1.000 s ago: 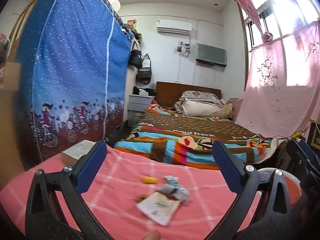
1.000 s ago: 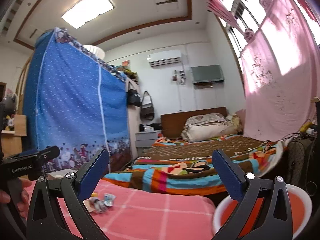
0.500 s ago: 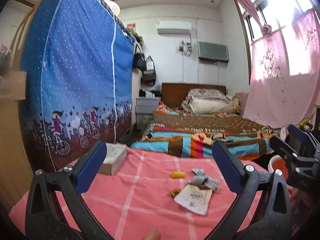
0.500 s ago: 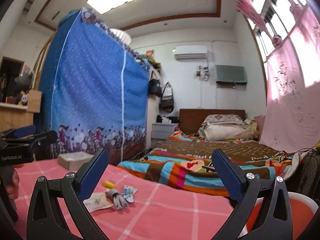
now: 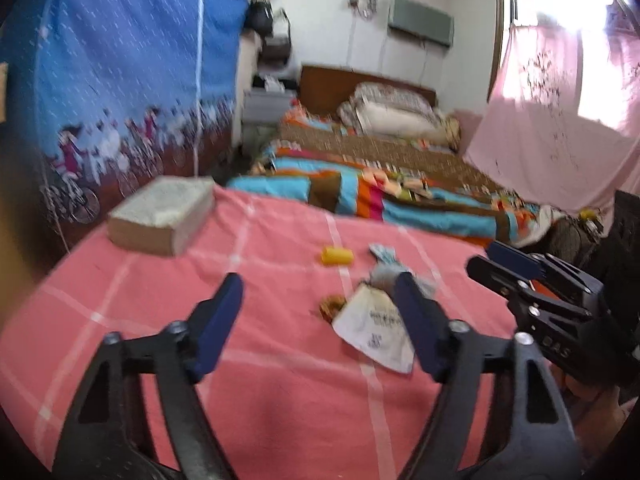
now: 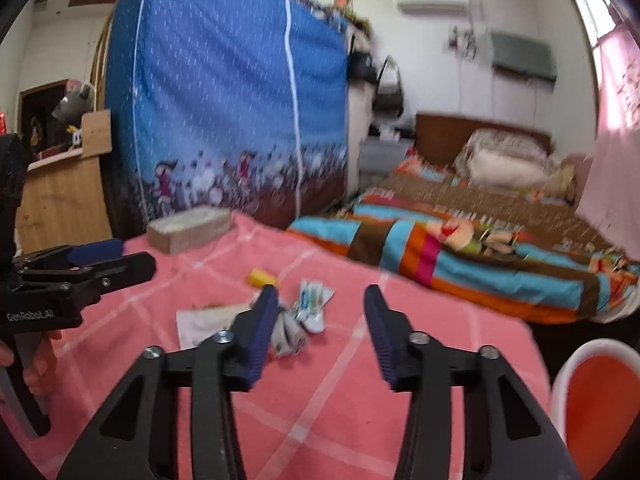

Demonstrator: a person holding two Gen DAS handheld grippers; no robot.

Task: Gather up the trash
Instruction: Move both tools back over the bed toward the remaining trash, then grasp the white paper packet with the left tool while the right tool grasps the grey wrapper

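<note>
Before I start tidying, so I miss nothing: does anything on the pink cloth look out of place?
Yes: a loose cluster of litter near the middle of the pink cloth: a white paper packet, crumpled wrappers and a small yellow piece.

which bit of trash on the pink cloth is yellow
The small yellow piece lying alone, nearer the tissue box than the rest. The other scraps are a white paper packet, a grey crumpled wad and a printed wrapper.
</note>
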